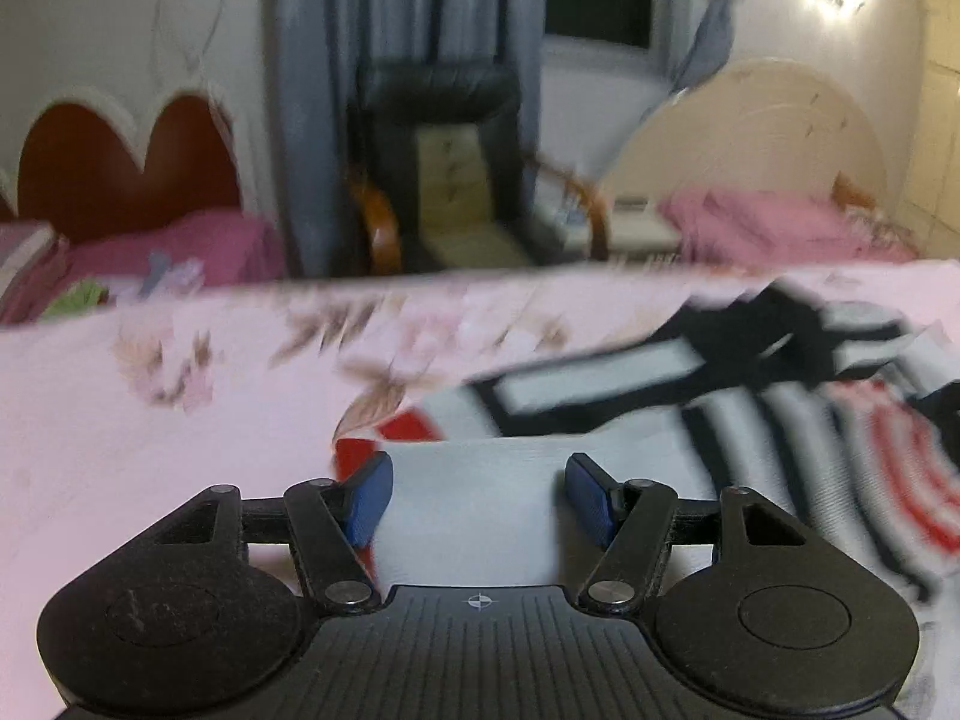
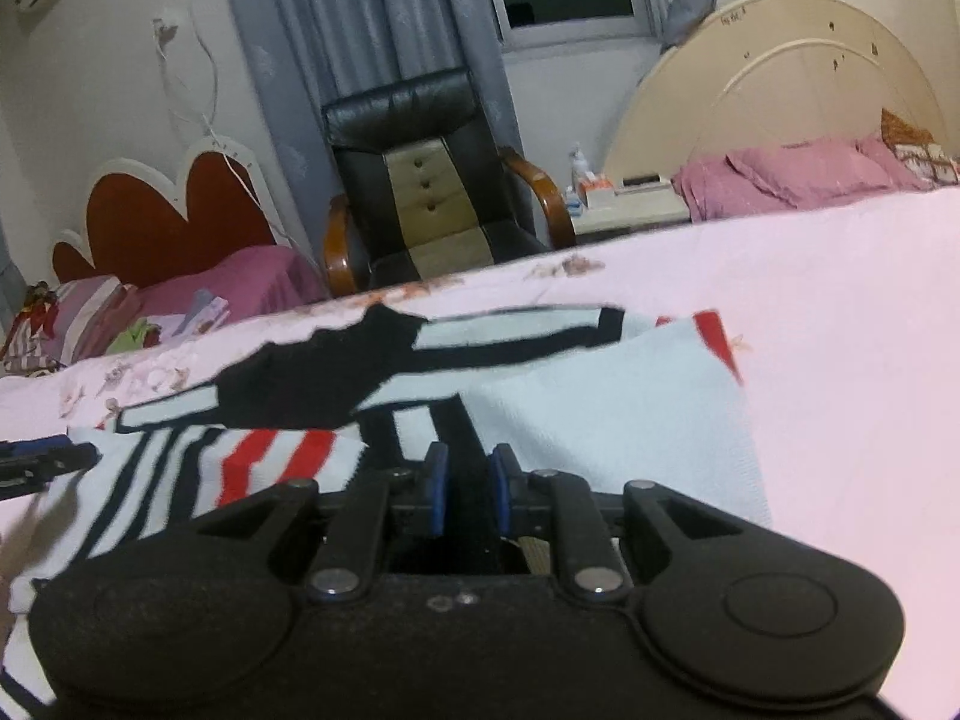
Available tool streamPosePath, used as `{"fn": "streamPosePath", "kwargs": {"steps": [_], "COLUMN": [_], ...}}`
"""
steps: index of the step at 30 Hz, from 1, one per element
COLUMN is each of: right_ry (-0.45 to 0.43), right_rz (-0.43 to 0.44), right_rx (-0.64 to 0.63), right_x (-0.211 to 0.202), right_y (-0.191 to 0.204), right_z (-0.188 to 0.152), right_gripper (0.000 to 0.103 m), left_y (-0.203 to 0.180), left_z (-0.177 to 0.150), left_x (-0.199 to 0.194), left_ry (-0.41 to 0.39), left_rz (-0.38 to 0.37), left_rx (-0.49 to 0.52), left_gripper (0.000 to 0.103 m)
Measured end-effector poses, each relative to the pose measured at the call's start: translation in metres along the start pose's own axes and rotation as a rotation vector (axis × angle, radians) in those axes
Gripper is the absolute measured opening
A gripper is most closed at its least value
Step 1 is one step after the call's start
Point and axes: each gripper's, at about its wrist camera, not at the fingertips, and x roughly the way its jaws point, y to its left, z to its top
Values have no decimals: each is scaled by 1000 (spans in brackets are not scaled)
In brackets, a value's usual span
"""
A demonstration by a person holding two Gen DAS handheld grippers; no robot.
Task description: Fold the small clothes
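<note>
A small striped top (image 2: 420, 372), white with black and red bands, lies spread on the pink floral bedsheet (image 2: 840, 324), its black collar toward the far edge and a plain white panel folded over on the right; the right gripper (image 2: 468, 489) sits low over its near edge, blue fingers nearly together with a dark stripe of cloth between them, though whether they pinch it I cannot tell. The left gripper (image 1: 478, 498) hovers over the white panel, fingers spread wide; beyond the bed stand a black leather armchair (image 2: 432, 180) and grey curtains (image 2: 360, 18).
</note>
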Motion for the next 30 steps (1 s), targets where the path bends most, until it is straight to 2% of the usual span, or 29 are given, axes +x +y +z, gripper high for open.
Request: {"fn": "streamPosePath", "kwargs": {"steps": [2,4,5,6,8,11,14,16,19,21,24,28,29,30], "right_ry": [17,32,24,5,-27,6,47,73,76,64,37,44,38,7], "right_rz": [-22,-43,-44,-40,6,101,156,141,97,13,-88,-77,-75,-74], "right_rx": [11,35,40,34,14,-35,-113,-160,-222,-238,-221,-196,-168,-153], "right_x": [7,10,7,3,-1,14,30,39,42,35,22,14,8,1], "right_y": [-4,-7,-6,-2,12,48,82,94,90,78,41,31,33,35], "right_z": [-3,-3,-2,1,4,7,3,-2,-8,-7,-9,-8,-5,-3], "right_gripper": [16,13,18,18,20,20,20,21,14,0,0,0,15,38], "left_y": [10,8,5,1,-21,-60,-81,-83,-75,-63,-37,-46,-52,-60], "left_z": [1,3,2,0,-1,2,4,0,-6,-13,-24,-17,-15,-14], "left_x": [2,-7,-15,-21,-28,-25,-13,-7,-12,-19,-25,-34,-43,-52], "left_ry": [7,3,-14,-33,-53,-65,-33,-16,-27,-27,-29,-30,-58,-83], "left_rz": [-17,40,57,27,-10,-44,-50,-40,-35,1,17,55,34,12], "left_rx": [-65,-69,-67,-80,-59,-2,17,29,58,76,21,20,16,13], "left_gripper": [67,67,67,67,67,68,68,68,68,68,74,74,74,74]}}
